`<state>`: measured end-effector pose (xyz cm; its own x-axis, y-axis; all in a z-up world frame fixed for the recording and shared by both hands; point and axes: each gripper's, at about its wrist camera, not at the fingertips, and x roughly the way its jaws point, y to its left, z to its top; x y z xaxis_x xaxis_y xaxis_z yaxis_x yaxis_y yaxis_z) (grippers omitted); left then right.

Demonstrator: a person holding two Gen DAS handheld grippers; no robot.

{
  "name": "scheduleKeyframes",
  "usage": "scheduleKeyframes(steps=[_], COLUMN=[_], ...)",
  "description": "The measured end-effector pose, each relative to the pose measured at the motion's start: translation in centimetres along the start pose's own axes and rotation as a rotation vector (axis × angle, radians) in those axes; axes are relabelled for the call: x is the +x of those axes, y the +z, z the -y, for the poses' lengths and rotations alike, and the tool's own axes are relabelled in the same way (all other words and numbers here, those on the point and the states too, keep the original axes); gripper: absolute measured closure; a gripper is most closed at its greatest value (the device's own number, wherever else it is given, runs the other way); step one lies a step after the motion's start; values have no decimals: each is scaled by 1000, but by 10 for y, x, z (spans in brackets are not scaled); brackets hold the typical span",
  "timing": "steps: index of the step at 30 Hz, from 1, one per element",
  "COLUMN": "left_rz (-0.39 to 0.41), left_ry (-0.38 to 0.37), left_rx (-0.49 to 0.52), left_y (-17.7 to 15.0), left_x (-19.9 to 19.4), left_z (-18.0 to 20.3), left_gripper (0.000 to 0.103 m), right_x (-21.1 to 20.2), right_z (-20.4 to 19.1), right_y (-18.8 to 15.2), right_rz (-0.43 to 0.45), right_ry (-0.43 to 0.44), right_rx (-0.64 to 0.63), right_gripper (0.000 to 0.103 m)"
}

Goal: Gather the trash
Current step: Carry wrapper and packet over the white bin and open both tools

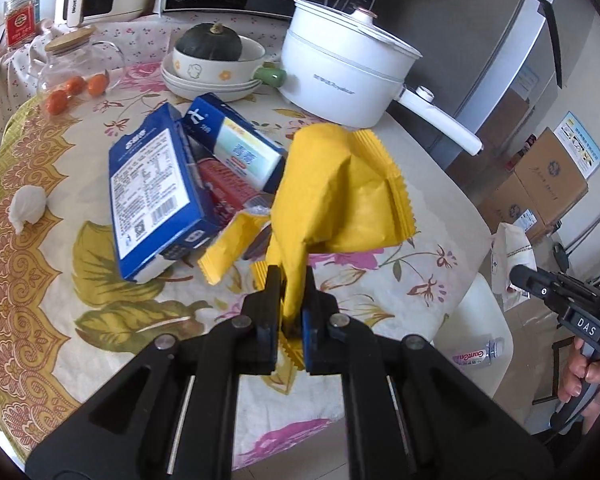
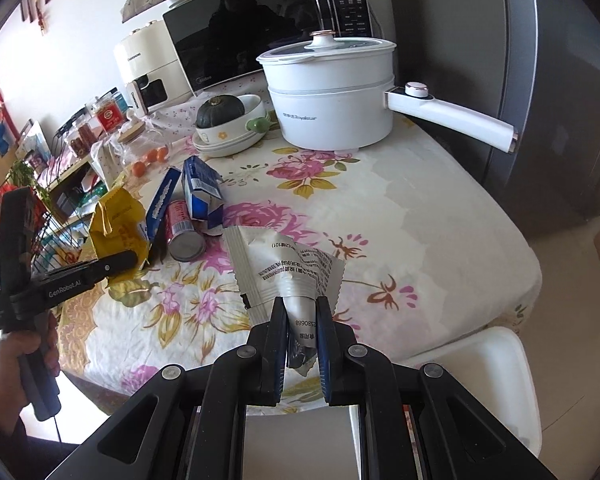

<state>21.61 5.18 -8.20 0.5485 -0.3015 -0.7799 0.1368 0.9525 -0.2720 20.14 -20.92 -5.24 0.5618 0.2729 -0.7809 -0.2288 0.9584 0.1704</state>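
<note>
Left gripper (image 1: 290, 280): jaws closed tight on the lower corner of a yellow wrapper (image 1: 340, 188), which stands up from the pinch, crumpled, clear of the floral tablecloth (image 1: 100, 280). The pinched end runs down between the blue pads and is hidden there. A second yellow wrapper (image 1: 230, 248) lies on the cloth just behind the jaws, partly covered by the held one.

Right gripper (image 2: 302, 312): jaws clamped on the twisted neck of a silver-white packet (image 2: 284, 268), which fans out above the fingertips over the table. Its print is mirrored and only partly legible. The part below the pinch is dark and hard to make out.

Remaining trash sits in a cluster mid-table: a blue carton (image 1: 152, 188) lying on its side, a second blue box (image 1: 236, 144) leaning against it, and a red can (image 2: 182, 230) wedged between them, its label mostly hidden in the left view. A white crumpled wad (image 1: 27, 206) lies apart near the cloth's border.

Behind them stand a white electric pot (image 2: 332, 100) and stacked bowls holding a dark squash (image 2: 220, 112). A white bin (image 2: 496, 384) stands beside the table edge, its rim cut off by the right gripper's frame; its contents cannot be determined. A small bottle (image 1: 478, 354) lies near it, whether inside or beside it is unclear.
</note>
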Motion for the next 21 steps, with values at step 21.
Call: scheduleKeyframes(steps=[21], left_rz=[-97], left_ry=[-165], left_rx=[181], left_y=[-25], left_x=[36], left_z=[119], left_gripper=[93], right_x=[-48], right_z=[92], right_y=[-44], right_rz=[-17], right_ry=[-123], right_rx=[99], right_gripper=[89])
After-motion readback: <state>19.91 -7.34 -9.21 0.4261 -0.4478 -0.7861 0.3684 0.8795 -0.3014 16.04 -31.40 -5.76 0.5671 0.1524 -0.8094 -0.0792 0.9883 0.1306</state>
